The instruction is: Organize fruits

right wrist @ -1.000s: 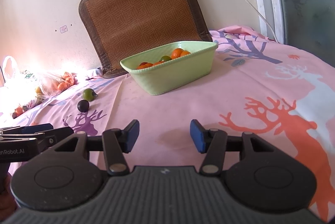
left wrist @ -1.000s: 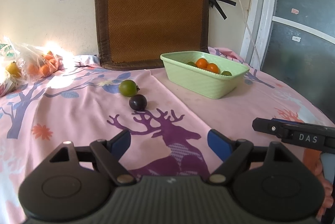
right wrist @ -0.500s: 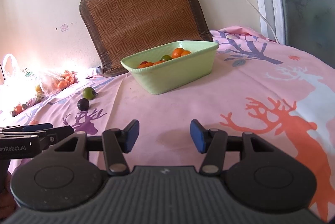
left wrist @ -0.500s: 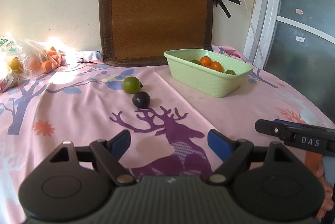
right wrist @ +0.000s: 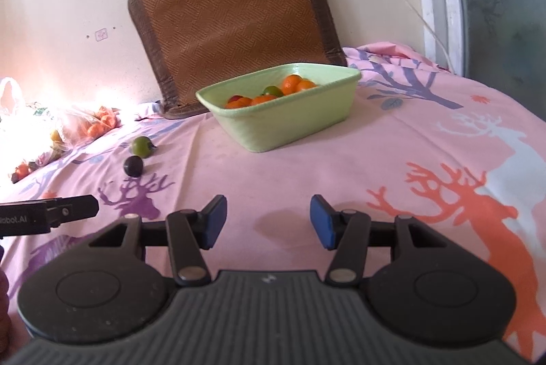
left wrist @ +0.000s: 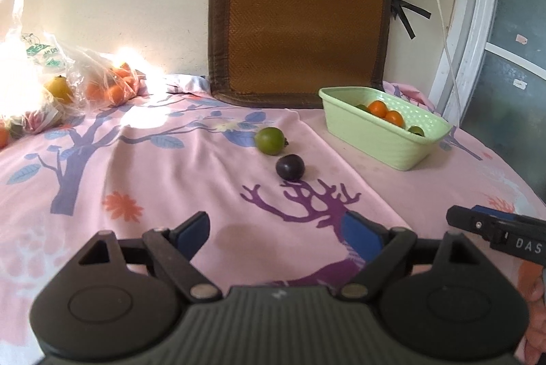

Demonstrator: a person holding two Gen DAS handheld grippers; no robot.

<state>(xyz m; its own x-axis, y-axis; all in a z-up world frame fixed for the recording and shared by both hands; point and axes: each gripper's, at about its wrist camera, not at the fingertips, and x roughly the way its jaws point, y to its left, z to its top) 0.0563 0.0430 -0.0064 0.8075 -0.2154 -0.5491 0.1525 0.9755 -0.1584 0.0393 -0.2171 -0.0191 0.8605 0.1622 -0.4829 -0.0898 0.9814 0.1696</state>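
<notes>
Here both the left claw (left wrist: 277, 230) and right claw (right wrist: 268, 220) gape empty above the tablecloth (left wrist: 153, 180)

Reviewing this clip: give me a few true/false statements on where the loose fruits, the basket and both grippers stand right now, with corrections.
1. The green fruit and the dark purple fruit lie on the tablecloth, outside the green basket. True.
2. The left gripper is shut on the purple fruit. False: it is open and holds nothing.
3. The basket holds orange fruits. True.
4. The right gripper is shut. False: it is open, over bare cloth.
</notes>
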